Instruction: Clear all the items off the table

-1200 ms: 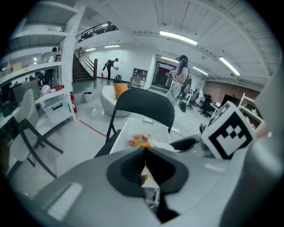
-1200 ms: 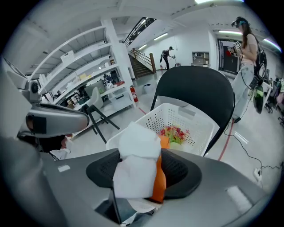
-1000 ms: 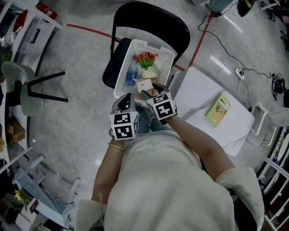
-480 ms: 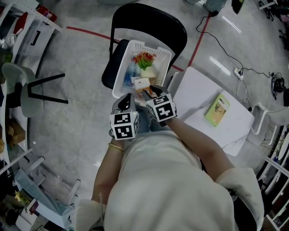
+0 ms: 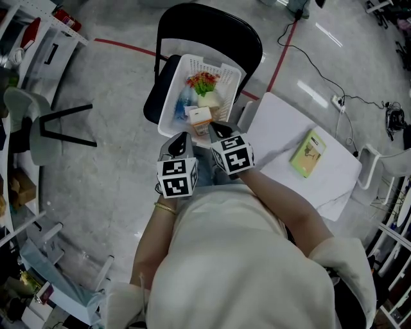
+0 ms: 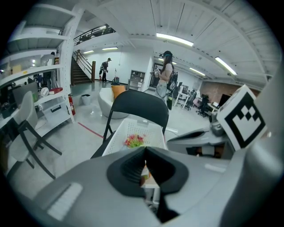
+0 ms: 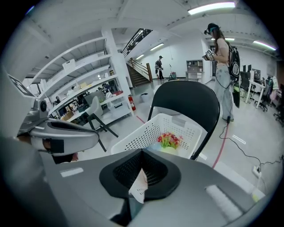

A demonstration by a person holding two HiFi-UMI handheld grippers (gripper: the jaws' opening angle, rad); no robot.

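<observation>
A basket (image 5: 169,101) on a chair (image 5: 212,26), top centre.
It holds flowers (image 5: 202,82) and a box (image 5: 200,116); left tool (image 5: 180,141) pinched together, right tool (image 5: 216,130) just closed, empty.

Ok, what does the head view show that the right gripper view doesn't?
Only the head view: the wearer's cream top and the white tabletop with a flat green item on it, at best a sliver in the other. Only the right gripper view: a standing person, a staircase, ceiling lights. Both: the white basket on the black chair, red flowers inside.
</observation>
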